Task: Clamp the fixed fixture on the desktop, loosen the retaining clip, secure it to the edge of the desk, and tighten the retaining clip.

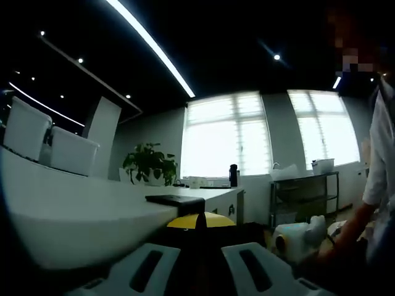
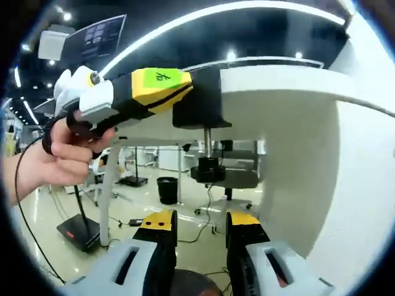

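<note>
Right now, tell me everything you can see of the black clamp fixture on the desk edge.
The black clamp fixture is a dark, matte, C-shaped bracket wrapped over the white desk edge. A thin metal screw drops from it to a round black knob hanging free under the desktop. The left tool, yellow-tipped and held by a hand, holds its outer side.

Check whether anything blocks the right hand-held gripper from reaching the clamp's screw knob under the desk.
Nothing visible does. The right hand-held gripper sits open just below the knob, open air between. The left hand-held gripper holds the clamp higher up.
</note>
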{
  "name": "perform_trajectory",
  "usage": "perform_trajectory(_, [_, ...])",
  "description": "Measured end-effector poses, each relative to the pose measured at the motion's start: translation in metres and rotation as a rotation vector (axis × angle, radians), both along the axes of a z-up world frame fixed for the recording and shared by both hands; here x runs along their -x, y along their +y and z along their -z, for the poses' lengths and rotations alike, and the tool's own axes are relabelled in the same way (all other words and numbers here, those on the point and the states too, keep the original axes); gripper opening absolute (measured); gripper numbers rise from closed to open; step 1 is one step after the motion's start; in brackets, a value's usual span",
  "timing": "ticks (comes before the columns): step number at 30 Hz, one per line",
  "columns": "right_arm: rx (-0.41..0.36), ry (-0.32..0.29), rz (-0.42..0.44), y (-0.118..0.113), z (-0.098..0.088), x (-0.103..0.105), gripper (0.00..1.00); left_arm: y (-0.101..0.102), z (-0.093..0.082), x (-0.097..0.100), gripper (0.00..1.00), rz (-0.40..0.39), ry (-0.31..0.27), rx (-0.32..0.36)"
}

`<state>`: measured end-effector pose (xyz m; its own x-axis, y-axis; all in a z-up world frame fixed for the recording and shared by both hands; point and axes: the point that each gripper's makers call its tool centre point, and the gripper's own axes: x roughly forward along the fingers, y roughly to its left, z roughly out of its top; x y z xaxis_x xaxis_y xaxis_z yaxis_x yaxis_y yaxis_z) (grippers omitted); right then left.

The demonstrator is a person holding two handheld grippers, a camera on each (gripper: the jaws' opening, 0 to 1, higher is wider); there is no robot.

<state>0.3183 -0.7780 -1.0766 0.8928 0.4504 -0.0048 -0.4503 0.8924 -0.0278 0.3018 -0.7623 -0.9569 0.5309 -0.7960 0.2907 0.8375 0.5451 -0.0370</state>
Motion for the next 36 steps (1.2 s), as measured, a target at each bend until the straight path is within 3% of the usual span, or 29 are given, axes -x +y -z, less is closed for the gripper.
perform_trajectory(4, [-0.015,-0.077,0.127,-0.004,-0.024,-0.002,0.3,0.0,0.0,0.0,0.02,-0.005,0.0,-0.005])
perform_trajectory(10, [-0.013,-0.131,0.163,0.003,-0.052,-0.016,0.3,0.001,0.001,-0.001,0.02,-0.002,0.002,-0.005])
perform_trajectory(13, [0.019,-0.151,0.19,0.007,-0.052,-0.025,0.3,0.0,0.001,-0.001,0.02,-0.001,0.002,-0.001])
perform_trajectory(16, [0.001,-0.117,0.198,0.009,-0.045,-0.032,0.3,0.0,0.001,-0.001,0.02,-0.001,0.002,0.0])
perform_trajectory(22, [0.028,-0.125,0.214,0.011,-0.042,-0.039,0.26,0.0,0.001,-0.002,0.02,0.001,0.002,0.0])
perform_trajectory(28, [0.004,-0.145,0.134,0.011,-0.042,-0.038,0.25,0.0,0.001,-0.001,0.02,0.0,0.001,-0.002])
perform_trajectory(30, [-0.019,-0.152,0.052,0.015,-0.043,-0.037,0.25,0.0,0.001,-0.001,0.02,-0.001,0.001,-0.003])
perform_trajectory(36, [0.024,-0.195,-0.171,0.019,-0.044,-0.037,0.25,0.0,0.001,-0.001,0.02,0.0,0.003,0.001])
